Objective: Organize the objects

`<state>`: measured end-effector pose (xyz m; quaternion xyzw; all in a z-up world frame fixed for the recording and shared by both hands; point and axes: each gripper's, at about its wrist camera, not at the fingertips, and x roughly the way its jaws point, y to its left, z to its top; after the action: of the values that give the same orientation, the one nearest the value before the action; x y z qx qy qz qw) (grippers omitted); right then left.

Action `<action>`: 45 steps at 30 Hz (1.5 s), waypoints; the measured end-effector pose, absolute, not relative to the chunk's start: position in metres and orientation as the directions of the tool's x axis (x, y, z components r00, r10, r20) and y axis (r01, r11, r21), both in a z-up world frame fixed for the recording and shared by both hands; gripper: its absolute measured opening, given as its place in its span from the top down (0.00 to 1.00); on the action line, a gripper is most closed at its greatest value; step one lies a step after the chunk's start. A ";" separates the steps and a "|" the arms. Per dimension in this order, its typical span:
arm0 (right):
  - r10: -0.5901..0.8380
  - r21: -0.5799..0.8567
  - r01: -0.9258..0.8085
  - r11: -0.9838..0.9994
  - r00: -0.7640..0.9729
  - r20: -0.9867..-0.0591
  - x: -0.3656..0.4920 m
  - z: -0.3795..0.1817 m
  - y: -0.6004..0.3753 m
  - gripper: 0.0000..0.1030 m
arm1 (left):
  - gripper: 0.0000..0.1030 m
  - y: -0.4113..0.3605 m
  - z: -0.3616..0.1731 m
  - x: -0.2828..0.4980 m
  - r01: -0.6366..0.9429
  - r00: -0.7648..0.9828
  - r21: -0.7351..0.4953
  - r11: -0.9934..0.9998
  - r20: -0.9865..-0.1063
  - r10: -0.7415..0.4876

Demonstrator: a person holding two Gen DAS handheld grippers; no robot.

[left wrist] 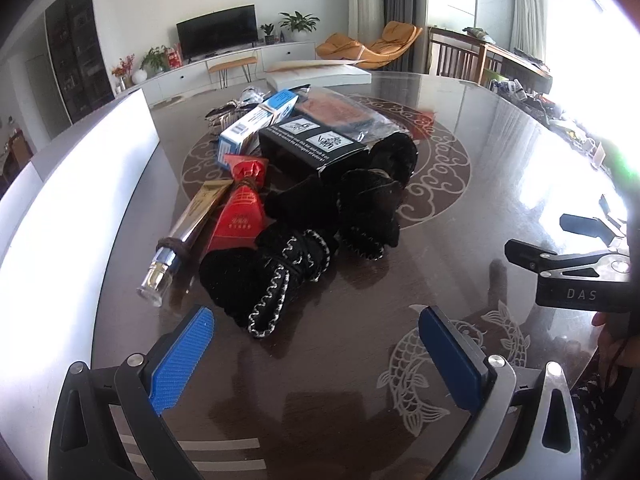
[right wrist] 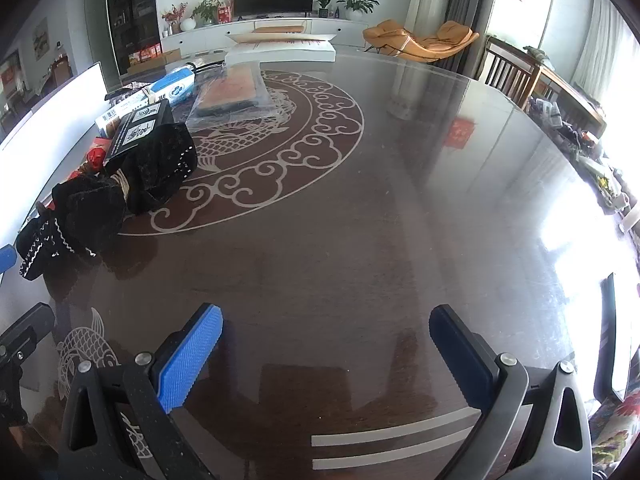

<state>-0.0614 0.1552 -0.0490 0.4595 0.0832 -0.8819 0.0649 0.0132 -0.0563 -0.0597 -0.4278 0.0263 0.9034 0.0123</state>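
Left gripper (left wrist: pixel 316 344) jaws wide apart, blue pads empty, hovering low over the dark glossy round table with pale fish and cloud inlay (left wrist: pixel 460 208). Right gripper (right wrist: pixel 326 344) also wide and empty, over bare tabletop; in the left view its black body shows at 3 o'clock. Pile of objects sits at 12 o'clock from the left gripper: black knit garment with white zigzag trim (left wrist: pixel 276 276) nearest, just ahead of the pads, not touching them. Silver tube with clear cap (left wrist: pixel 180 240) at 10 o'clock, red paper packet (left wrist: pixel 240 216) beside it, touching the knit. Black carton with white labels (left wrist: pixel 312 148) behind, blue-and-white box (left wrist: pixel 256 120) leaning beside it, clear plastic bag with an orange flat item (left wrist: pixel 336 110) farther back. From the right gripper the pile lies at 10 o'clock, well apart.
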 end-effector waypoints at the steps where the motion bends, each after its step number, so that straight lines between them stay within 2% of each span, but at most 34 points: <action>1: -0.037 -0.087 0.191 -0.978 -0.567 -0.823 -0.062 -0.049 0.155 0.00 | 0.00 -0.057 -0.061 0.013 -0.041 -0.631 0.040 -0.998 -0.775 -0.005; 14: -0.052 -0.056 0.179 -0.982 -0.546 -0.836 -0.066 -0.054 0.159 0.00 | 0.00 -0.040 -0.077 -0.014 -0.046 -0.575 0.137 -0.990 -0.813 -0.086; 21: -0.072 -0.022 0.168 -0.985 -0.533 -0.843 -0.068 -0.055 0.162 0.00 | 0.00 -0.046 -0.079 -0.038 -0.031 -0.549 0.082 -0.996 -0.834 -0.051; 25: -0.079 -0.011 0.164 -0.986 -0.531 -0.844 -0.068 -0.056 0.163 0.00 | 0.00 -0.049 -0.082 -0.058 -0.013 -0.526 0.010 -1.000 -0.850 -0.001; 45: -0.076 -0.014 0.152 -0.988 -0.564 -0.822 -0.064 -0.057 0.162 0.00 | 0.00 -0.045 -0.084 -0.065 -0.014 -0.552 0.006 -1.000 -0.834 0.003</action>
<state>-0.0641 0.1621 -0.0574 0.4624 0.0415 -0.8834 0.0646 -0.0650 -0.0452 -0.0841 -0.4732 0.0062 0.8809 0.0048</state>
